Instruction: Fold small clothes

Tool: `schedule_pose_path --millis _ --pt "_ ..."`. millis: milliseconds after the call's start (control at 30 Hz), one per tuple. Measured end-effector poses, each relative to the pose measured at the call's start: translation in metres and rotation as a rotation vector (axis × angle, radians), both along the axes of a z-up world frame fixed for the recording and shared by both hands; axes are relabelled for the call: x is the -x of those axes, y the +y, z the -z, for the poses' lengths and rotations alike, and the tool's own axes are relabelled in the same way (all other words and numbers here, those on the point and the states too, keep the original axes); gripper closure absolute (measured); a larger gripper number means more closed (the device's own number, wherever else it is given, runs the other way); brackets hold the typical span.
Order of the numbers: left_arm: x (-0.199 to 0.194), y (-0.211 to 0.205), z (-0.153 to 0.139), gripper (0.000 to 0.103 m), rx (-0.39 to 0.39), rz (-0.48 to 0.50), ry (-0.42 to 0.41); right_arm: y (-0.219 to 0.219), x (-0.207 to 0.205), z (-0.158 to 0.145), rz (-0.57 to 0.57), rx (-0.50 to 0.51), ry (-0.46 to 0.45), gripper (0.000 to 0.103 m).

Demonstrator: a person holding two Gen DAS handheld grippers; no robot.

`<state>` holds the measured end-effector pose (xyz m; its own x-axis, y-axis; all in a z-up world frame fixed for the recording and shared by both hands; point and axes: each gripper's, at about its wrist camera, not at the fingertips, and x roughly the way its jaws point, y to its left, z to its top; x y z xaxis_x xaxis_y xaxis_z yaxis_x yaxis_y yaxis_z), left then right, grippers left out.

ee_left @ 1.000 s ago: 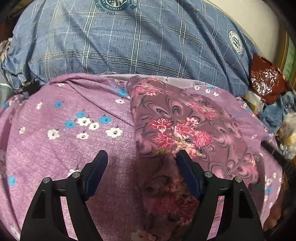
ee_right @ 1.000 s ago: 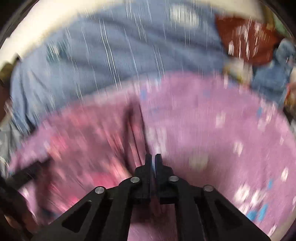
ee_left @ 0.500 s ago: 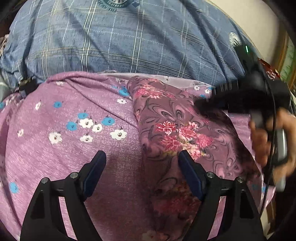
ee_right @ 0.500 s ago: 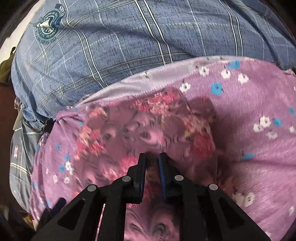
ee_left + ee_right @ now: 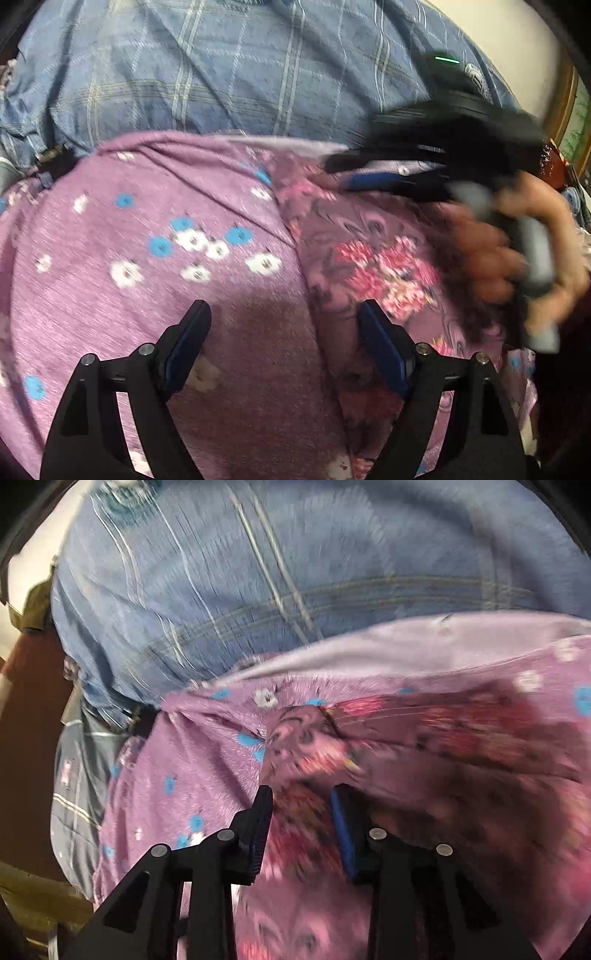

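Note:
A small mauve garment with pink flowers (image 5: 376, 258) lies on a purple cloth with white and blue flowers (image 5: 155, 236). My left gripper (image 5: 284, 328) is open, low over the cloth, with its right finger at the garment's left edge. My right gripper (image 5: 354, 177) reaches in from the right in the left wrist view, over the garment's far end, blurred. In the right wrist view my right gripper (image 5: 301, 805) is open just above the garment (image 5: 424, 738), whose near corner (image 5: 299, 723) is bunched up.
A blue plaid sheet (image 5: 236, 70) covers the surface behind the purple cloth and also shows in the right wrist view (image 5: 295, 572). A person's hand (image 5: 517, 258) holds the right gripper's handle. A dark red bag (image 5: 550, 162) sits at the far right.
My right gripper has opened, letting go of the mauve garment, and has moved toward its far end. My left gripper has stayed open and crept slightly forward.

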<state>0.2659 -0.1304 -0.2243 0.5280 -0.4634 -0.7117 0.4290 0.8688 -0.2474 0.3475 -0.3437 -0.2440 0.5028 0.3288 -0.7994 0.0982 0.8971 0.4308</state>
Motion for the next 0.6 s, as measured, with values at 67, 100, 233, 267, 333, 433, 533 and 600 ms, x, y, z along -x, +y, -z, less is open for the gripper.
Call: schedule_pose_path --millis 67,100,233,267,333,433,533,600 --pt "0.001 0.003 -0.004 0.020 0.028 -0.004 -0.001 -0.013 0.028 -0.021 0.017 -0.006 -0.059 0.066" --pt "0.002 0.001 -0.005 0.020 0.033 0.005 0.007 -0.021 0.046 -0.031 0.030 -0.005 -0.077 0.066" --pt "0.006 -0.021 0.010 0.019 -0.097 0.045 0.025 -0.041 0.109 -0.042 0.096 0.059 -0.089 0.065" --pt "0.007 -0.022 0.012 0.018 -0.092 0.040 0.023 -0.045 0.124 -0.036 0.108 0.089 -0.076 0.067" --pt "0.008 -0.022 0.010 0.018 -0.080 0.031 0.043 -0.046 0.140 -0.009 0.117 0.111 -0.038 0.067" --pt "0.011 -0.013 -0.002 0.018 -0.051 -0.009 0.010 -0.040 0.162 -0.008 0.114 0.143 -0.094 0.067" --pt "0.023 -0.010 -0.019 0.018 -0.047 -0.008 -0.093 -0.029 0.178 -0.025 0.140 0.161 -0.090 0.065" --pt "0.025 -0.017 -0.017 0.018 -0.068 0.040 -0.085 -0.022 0.192 -0.035 0.140 0.187 -0.142 0.064"
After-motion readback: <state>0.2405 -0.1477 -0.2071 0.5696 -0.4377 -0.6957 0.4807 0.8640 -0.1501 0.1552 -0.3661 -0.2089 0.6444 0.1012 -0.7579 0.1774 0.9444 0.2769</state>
